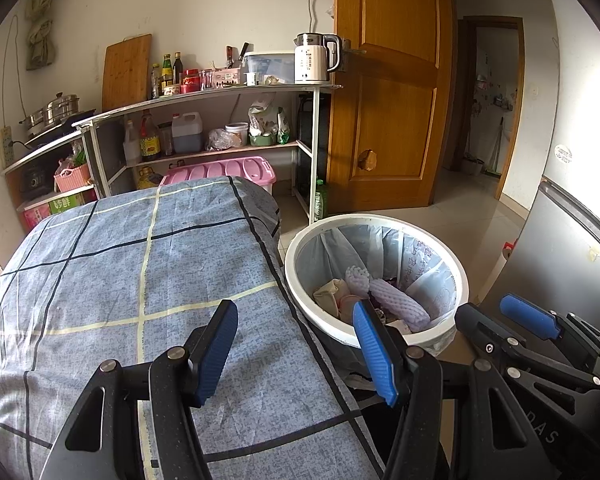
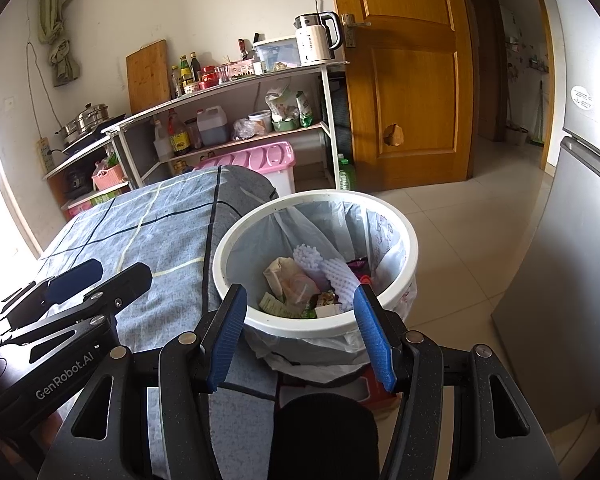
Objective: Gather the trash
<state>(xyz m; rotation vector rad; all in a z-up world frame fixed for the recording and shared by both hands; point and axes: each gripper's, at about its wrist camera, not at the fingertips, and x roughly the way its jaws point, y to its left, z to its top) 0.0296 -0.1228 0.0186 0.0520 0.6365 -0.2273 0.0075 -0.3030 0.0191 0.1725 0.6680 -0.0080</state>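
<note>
A white trash bin point(image 1: 458, 276) point(image 2: 408, 240) lined with a clear plastic bag stands on the floor beside a table. Inside lie foam fruit nets point(image 1: 396, 300) point(image 2: 332, 272), crumpled paper point(image 2: 284, 272) and wrappers point(image 2: 296, 310). My left gripper point(image 1: 296, 344) is open over the table's right edge, nothing between its blue pads. My right gripper point(image 2: 300, 328) is open above the bin's near rim, also holding nothing. Each gripper shows in the other's view: the right gripper point(image 1: 504, 320) at the lower right, the left gripper point(image 2: 104, 276) at the lower left.
The table wears a blue checked cloth point(image 1: 140, 280) point(image 2: 160, 240). Behind it stands a shelf rack point(image 1: 220, 92) with bottles, a kettle point(image 1: 314, 58) and a pink box point(image 1: 224, 170). A wooden door point(image 1: 388, 80) stands open at the back. A grey fridge point(image 2: 572, 260) stands to the right.
</note>
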